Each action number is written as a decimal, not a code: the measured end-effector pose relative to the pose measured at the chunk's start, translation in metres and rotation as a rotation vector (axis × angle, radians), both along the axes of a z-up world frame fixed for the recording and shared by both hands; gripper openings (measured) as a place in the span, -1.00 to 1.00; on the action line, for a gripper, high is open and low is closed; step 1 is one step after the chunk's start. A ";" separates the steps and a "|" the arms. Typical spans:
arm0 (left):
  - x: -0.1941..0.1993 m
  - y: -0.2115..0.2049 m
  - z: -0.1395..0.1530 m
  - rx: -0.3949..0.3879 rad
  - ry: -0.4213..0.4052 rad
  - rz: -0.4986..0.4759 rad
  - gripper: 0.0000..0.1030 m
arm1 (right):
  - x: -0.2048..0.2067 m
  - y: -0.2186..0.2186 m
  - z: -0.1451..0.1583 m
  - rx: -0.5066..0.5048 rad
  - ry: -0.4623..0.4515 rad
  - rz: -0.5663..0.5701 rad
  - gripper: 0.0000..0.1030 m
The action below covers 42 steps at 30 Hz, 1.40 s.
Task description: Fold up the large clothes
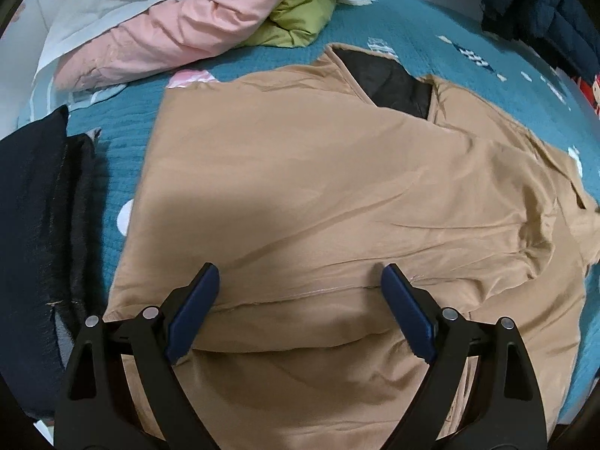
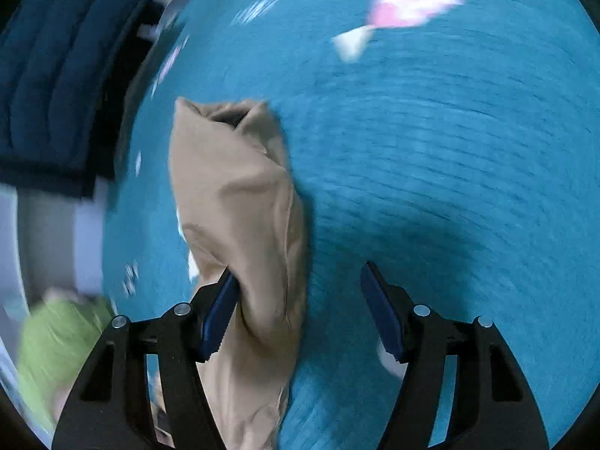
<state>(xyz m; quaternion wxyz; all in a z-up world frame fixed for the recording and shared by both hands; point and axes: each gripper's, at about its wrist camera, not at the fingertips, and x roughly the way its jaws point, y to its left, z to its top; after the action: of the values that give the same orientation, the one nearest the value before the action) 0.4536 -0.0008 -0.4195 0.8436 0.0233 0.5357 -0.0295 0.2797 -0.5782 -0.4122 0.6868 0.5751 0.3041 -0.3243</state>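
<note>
A large tan jacket [image 1: 318,195] lies spread on a teal bedspread [image 1: 123,138], its black lining [image 1: 390,78] showing at the far side. My left gripper [image 1: 300,281] is open just above the jacket's near part, holding nothing. In the blurred right wrist view, a tan sleeve [image 2: 240,206] of the jacket lies on the bedspread [image 2: 450,187]. My right gripper [image 2: 300,281] is open, with the sleeve against its left pad [image 2: 221,315] and the right pad clear of it.
A pink padded coat [image 1: 180,26] and a green garment [image 1: 300,15] lie at the far left. Dark folded clothes [image 1: 41,232] sit at the left, and a navy garment [image 1: 543,7] at the far right; it also shows in the right wrist view [image 2: 56,86].
</note>
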 end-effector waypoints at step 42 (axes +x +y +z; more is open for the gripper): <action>-0.017 0.141 0.059 -0.176 -0.063 0.172 0.72 | 0.147 0.482 -0.018 -0.149 -0.229 1.267 -0.41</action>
<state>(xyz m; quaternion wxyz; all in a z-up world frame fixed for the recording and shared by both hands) 0.4370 0.1401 -0.3607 0.8582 -0.0957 0.5043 -0.0034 0.4266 -0.0966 -0.4301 0.8113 0.2658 0.4859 0.1871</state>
